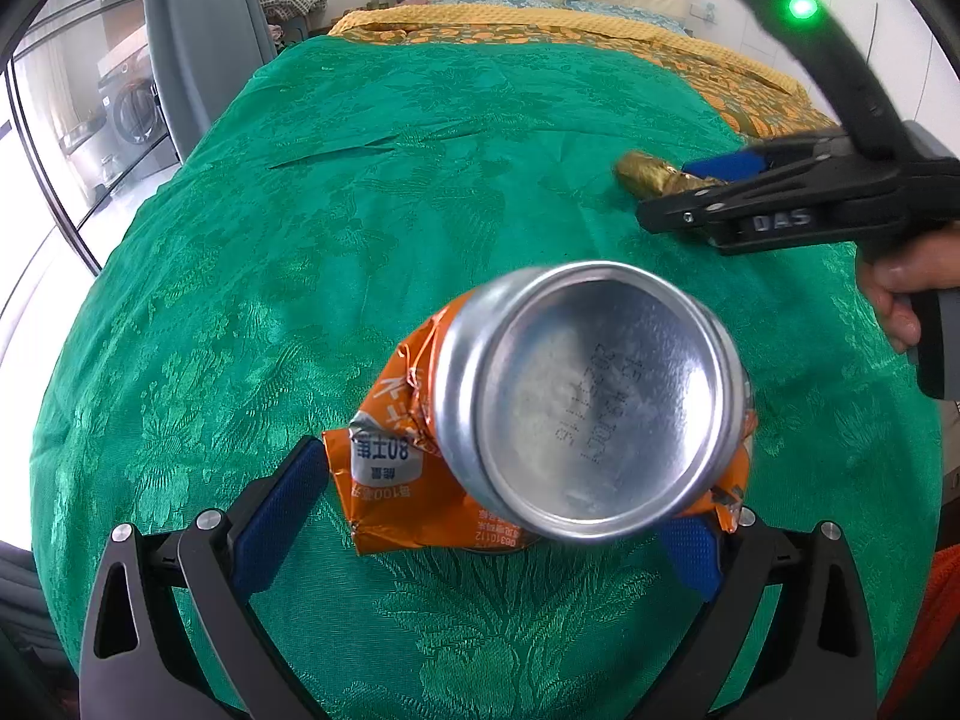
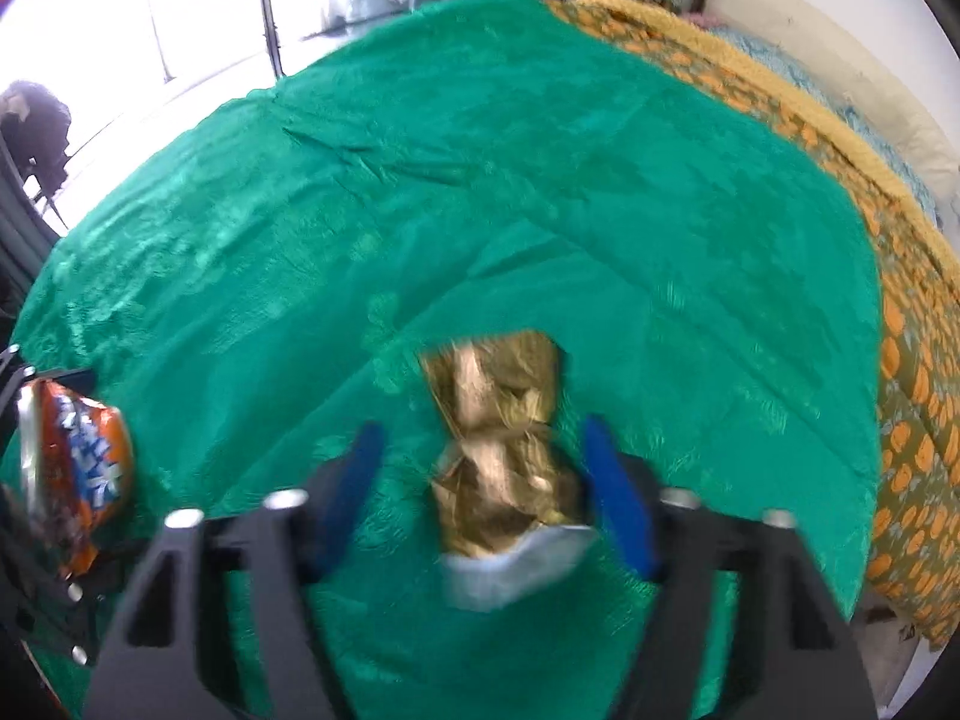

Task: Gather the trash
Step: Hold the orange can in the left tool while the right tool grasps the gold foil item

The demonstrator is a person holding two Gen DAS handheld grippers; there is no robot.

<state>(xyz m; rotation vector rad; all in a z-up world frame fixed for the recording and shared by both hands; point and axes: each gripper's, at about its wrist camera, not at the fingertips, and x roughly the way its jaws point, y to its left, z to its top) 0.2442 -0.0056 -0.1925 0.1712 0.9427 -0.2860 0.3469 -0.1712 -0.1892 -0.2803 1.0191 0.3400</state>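
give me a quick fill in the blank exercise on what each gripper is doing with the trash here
1. The left gripper is shut on a crushed orange aluminium ____.
2. The open right gripper straddles a crumpled ____-coloured foil wrapper.
3. Both pieces of trash are over a ____ patterned bedspread.
4. The can's bare ____ base faces the left wrist camera.

Missing words: can; gold; green; silver

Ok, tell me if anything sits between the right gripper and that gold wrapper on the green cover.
Nothing visible does. The gold wrapper lies on the green cover right between the right gripper's open fingers, with no other object in the gap. The crushed orange can is off in the left gripper.
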